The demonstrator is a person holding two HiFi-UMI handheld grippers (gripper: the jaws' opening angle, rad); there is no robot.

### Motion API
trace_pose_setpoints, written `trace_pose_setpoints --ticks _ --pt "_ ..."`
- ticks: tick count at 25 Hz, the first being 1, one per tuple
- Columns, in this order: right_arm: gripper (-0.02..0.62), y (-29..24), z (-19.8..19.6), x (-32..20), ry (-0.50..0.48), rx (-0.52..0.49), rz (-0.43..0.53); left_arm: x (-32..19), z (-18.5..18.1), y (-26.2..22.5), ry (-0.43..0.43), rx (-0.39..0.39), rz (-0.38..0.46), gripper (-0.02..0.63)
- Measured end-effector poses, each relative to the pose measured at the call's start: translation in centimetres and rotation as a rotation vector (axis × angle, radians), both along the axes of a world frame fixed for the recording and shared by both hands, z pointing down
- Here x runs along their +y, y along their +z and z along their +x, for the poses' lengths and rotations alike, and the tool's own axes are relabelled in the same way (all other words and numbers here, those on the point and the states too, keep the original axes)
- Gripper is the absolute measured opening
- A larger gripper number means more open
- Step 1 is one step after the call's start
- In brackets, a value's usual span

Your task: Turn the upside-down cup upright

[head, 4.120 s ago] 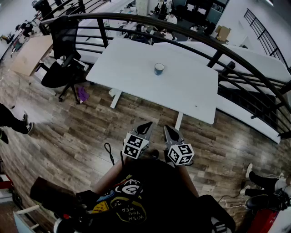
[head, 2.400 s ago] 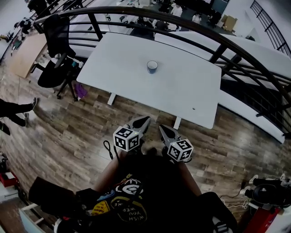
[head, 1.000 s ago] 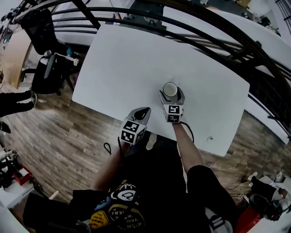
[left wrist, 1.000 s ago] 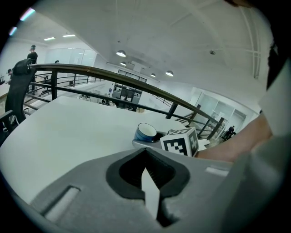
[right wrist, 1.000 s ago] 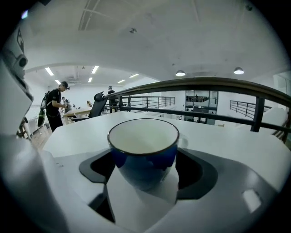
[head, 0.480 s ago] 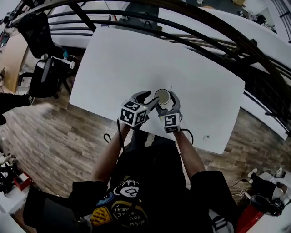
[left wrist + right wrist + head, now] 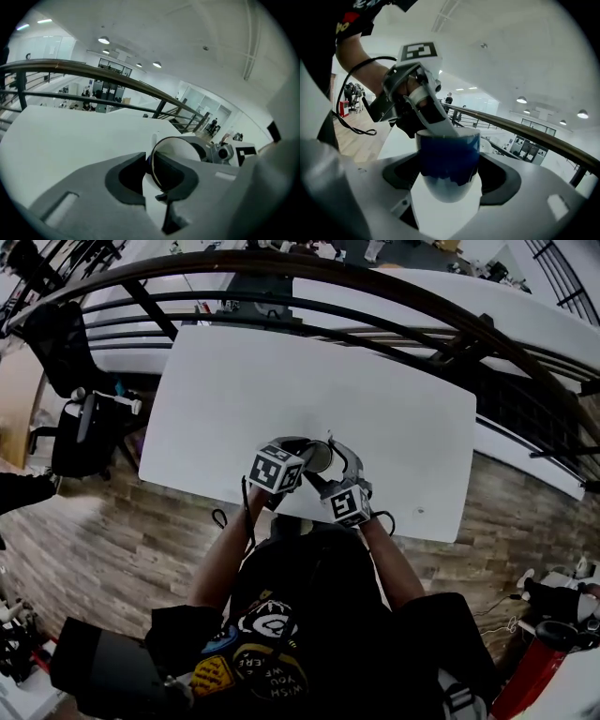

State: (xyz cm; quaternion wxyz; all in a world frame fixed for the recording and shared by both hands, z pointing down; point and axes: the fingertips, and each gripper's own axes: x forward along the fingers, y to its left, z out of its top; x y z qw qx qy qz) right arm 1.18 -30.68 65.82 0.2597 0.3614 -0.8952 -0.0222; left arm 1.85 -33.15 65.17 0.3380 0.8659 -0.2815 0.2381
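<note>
The cup (image 7: pixel 320 457), blue outside with a white base and white inside, hangs above the white table (image 7: pixel 234 381) near its front edge. My right gripper (image 7: pixel 328 465) is shut on its sides. In the right gripper view the cup (image 7: pixel 447 159) stands between the jaws with its rim away from the camera. My left gripper (image 7: pixel 306 450) comes in from the left. Its jaws are closing with the cup's rim wall (image 7: pixel 151 161) between them, one jaw outside and one inside the mouth (image 7: pixel 178 150), and the pads look pressed on it. The left gripper's fingers (image 7: pixel 433 112) show reaching over the rim.
A dark curved railing (image 7: pixel 375 282) runs behind the table. An office chair (image 7: pixel 80 418) stands on the wood floor (image 7: pixel 112 549) to the left. The right gripper's body (image 7: pixel 220 152) is just behind the cup in the left gripper view.
The person walked up to the table. The right gripper took the cup and lifted it off the table. The left gripper moved right and up to the cup's rim.
</note>
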Motion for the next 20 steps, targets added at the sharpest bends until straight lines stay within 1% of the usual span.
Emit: trace_pose_setpoints --ticks 1,2,3,4,5,7,9,11,12,13,15,17,18,19,20 --pt "0.38 -0.2 0.3 0.2 0.007 -0.043 -0.021 -0.1 -0.5 0.0 -0.032 0.045 -0.037 0.055" --pt "0.365 -0.3 0.9 0.3 0.032 -0.11 -0.061 -0.4 -1.2 -0.2 -0.081 0.106 -0.072 0.051" --pt "0.35 -0.3 1.6 0.5 0.067 -0.205 -0.117 -0.8 -2.0 -0.6 -0.134 0.166 -0.095 0.052" --pt "0.347 -0.5 2.2 0.6 0.103 -0.335 -0.193 -1.1 -2.9 -1.1 -0.18 0.215 -0.1 0.051" --pt "0.347 -0.9 2.6 0.7 0.137 -0.501 -0.288 -1.3 -3.6 -1.7 -0.213 0.25 -0.093 0.052" --pt "0.345 -1.9 3.1 0.4 0.195 -0.883 -0.483 -1.6 -4.7 -2.4 -0.258 0.299 -0.07 0.052" --pt "0.344 -2.6 3.1 -0.3 0.219 -1.231 -0.656 -1.9 -5.6 -2.8 -0.298 0.346 -0.056 0.052" --pt "0.36 -3.0 2.5 -1.1 0.198 -1.518 -0.811 -1.9 -5.8 -3.3 -0.323 0.397 -0.04 0.052" --pt "0.372 -3.3 2.1 -1.4 0.177 -1.637 -0.88 -1.8 -5.6 -3.6 -0.322 0.418 -0.029 0.052" --pt "0.387 -3.6 1.6 -1.6 0.15 -1.732 -0.935 -1.6 -5.3 -3.9 -0.311 0.432 -0.016 0.052" --pt "0.401 -4.5 0.5 -2.0 0.097 -1.852 -1.0 -0.9 -4.4 -4.2 -0.263 0.44 0.015 0.052" --pt "0.404 -5.2 -0.3 -2.6 0.07 -1.914 -1.019 -0.3 -3.9 -4.2 -0.216 0.434 0.045 0.052" --pt "0.4 -5.2 -0.6 -2.8 0.076 -1.911 -1.016 -0.2 -4.1 -4.0 -0.198 0.42 0.055 0.052" --pt "0.403 -4.9 -0.8 -3.1 0.093 -1.879 -1.007 -0.1 -4.2 -3.5 -0.177 0.386 0.062 0.049" --pt "0.4 -4.5 -1.0 -3.2 0.112 -1.821 -0.995 0.1 -4.4 -2.7 -0.151 0.332 0.068 0.044"
